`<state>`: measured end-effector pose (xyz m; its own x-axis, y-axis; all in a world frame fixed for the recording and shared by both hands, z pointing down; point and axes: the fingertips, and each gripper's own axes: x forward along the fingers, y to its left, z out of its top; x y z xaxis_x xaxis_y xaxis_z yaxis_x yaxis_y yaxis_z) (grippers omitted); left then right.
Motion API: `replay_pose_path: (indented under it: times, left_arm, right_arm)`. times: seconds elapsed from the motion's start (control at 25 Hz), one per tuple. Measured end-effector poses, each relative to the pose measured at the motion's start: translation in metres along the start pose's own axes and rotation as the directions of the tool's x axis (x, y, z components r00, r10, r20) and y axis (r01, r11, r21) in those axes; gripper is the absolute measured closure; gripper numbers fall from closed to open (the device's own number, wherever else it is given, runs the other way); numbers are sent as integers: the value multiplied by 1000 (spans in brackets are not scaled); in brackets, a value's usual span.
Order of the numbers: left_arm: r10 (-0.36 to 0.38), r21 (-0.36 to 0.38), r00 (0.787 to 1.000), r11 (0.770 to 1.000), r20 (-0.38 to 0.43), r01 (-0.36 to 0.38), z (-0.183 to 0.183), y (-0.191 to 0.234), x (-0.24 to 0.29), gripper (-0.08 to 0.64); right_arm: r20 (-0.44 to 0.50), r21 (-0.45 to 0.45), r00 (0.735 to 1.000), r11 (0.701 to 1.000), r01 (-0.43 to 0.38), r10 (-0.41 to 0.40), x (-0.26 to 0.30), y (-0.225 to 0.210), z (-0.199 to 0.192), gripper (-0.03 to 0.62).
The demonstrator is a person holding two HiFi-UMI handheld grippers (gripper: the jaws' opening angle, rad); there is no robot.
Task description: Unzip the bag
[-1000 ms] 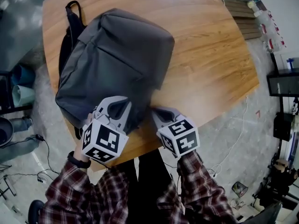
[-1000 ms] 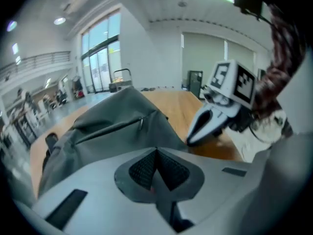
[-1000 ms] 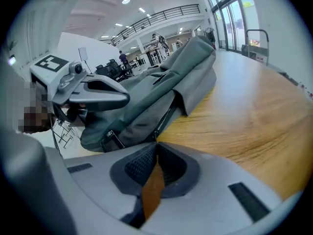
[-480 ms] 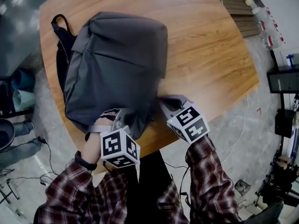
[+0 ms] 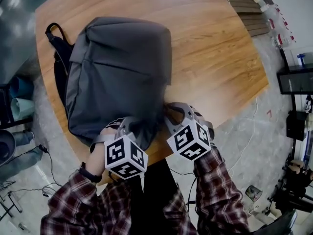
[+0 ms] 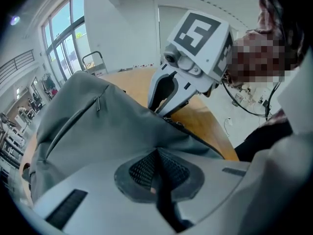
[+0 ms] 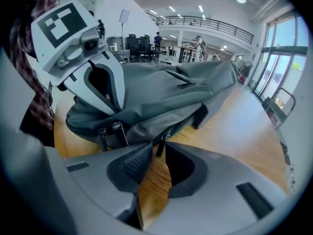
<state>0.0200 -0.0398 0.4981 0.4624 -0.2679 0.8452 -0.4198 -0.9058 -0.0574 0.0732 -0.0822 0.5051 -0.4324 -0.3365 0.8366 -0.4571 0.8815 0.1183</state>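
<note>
Right gripper (image 7: 156, 152): jaws spread, black zipper pull (image 7: 160, 145) just between tips; grey fabric backpack (image 5: 117, 72) stretches lengthwise ahead. Nearer left gripper (image 6: 157, 155) pinches its edge.

One grey bag (image 5: 117, 72), one wooden table (image 5: 215, 58), two tongs: left tongs (image 6: 156, 169) and right tongs (image 7: 156, 153).

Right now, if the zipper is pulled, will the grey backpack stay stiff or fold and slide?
Probably floppy: the backpack lies sagging and creased, its fabric pinched in the left gripper. It may slide on the smooth wooden table unless held.
</note>
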Motion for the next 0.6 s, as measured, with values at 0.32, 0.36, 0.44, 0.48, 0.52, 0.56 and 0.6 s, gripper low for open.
replay_pose_path:
  times: [0.32, 0.36, 0.44, 0.48, 0.52, 0.56, 0.6]
  left_arm:
    - [-19, -35, 1000, 999, 16, 19, 3, -1, 0, 552]
    - [-19, -38, 1000, 999, 18, 19, 3, -1, 0, 554]
    - [-18, -40, 1000, 999, 19, 19, 3, -1, 0, 552]
    - [-19, -41, 1000, 999, 19, 20, 3, -1, 0, 554]
    - [-19, -42, 1000, 999, 20, 20, 3, -1, 1, 554]
    - [-20, -43, 1000, 999, 19, 20, 3, -1, 1, 553]
    - [-20, -44, 1000, 999, 19, 21, 3, -1, 1, 553]
  right_arm:
    - [-16, -4, 994, 994, 108, -108, 3, -16, -4, 546]
    - [-13, -6, 994, 994, 113, -113, 2, -17, -4, 546]
    - [5, -4, 993, 993, 116, -116, -1, -16, -2, 546]
    - [12, -2, 993, 993, 117, -117, -2, -16, -1, 549]
    - [16, -3, 993, 993, 116, -116, -2, -15, -1, 551]
    - [14, -6, 994, 994, 112, -112, -1, -15, -1, 552]
    - [9, -7, 994, 994, 105, -105, 2, -15, -1, 552]
